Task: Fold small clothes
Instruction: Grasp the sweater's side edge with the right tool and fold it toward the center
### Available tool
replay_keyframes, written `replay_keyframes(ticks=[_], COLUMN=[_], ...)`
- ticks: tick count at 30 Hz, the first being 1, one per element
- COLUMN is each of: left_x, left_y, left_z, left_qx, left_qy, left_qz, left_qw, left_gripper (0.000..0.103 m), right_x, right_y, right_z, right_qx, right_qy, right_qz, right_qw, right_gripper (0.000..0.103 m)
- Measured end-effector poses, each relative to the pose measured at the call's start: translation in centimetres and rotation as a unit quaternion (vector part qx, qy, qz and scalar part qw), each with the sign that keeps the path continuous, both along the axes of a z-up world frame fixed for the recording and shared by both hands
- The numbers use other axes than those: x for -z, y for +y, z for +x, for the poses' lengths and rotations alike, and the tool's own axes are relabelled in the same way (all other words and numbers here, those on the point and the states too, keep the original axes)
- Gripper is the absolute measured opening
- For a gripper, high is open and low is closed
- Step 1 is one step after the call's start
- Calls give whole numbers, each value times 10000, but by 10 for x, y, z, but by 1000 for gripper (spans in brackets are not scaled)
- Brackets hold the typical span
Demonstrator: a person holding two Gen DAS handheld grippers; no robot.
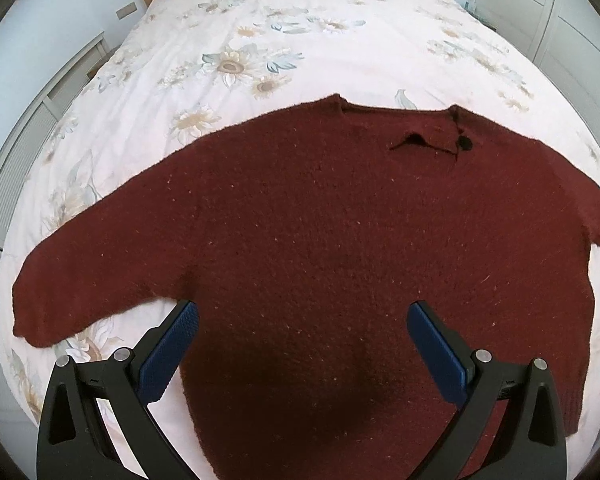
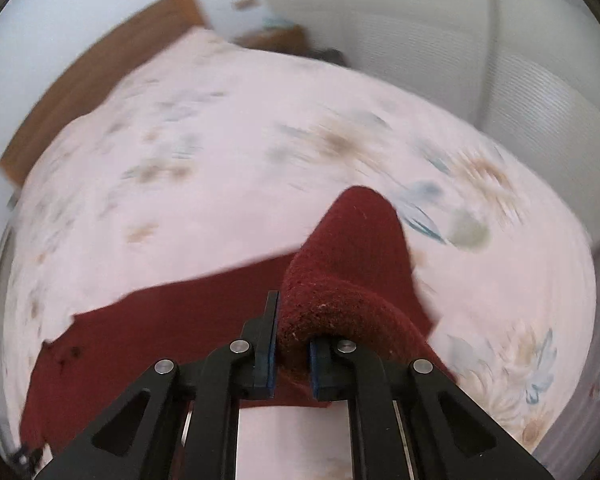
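Note:
A dark red knitted sweater (image 1: 300, 232) lies flat on the bed, neckline toward the headboard, both sleeves spread out. My left gripper (image 1: 302, 316) hovers above its lower body with the blue pads wide apart and nothing between them. In the right wrist view my right gripper (image 2: 294, 336) is shut on the sweater's right sleeve (image 2: 340, 280), which is bunched between the pads and lifted off the bed, its cuff end drooping forward. The rest of the sweater (image 2: 148, 332) lies flat to the left in that view.
The bed (image 1: 260, 40) has a pale pink cover with a sunflower print and a wooden headboard (image 2: 112, 64). White wardrobe doors (image 1: 560, 20) stand at the right, a white radiator or cabinet (image 1: 28, 152) at the left. The right wrist view is motion-blurred.

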State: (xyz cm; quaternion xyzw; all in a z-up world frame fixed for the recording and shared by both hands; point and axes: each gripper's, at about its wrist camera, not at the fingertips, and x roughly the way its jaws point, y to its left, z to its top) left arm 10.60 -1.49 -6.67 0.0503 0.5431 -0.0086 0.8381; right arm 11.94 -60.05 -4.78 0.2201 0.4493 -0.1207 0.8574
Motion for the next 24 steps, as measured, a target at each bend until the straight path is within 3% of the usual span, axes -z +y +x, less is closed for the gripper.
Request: replay_keyframes(ticks=[7,13,19,24], left_x=[-3,-3,-4,2], left_y=[7,23,45,59], left_z=[-2,3,11,17], left_qx=[75,37,-113,-199], left_qy=[-74,-152,-231,-189], left_qz=[-58,-300,-315,-160], left_qw=[9999,9994,9992,9995], left_gripper=[102,102,102,102], right_x=[-79,-102,-89,-32], right_y=[120,227,327,388], right_z=[49,85,103,100], right_qx=[-1321,-2293,-3007,-3432], right_qy=[-482,-558,-415,104], right_qz=[-256,-103,119,60], right_qw=[9897,9717,9527,9392], right_gripper=[11,11,11,11])
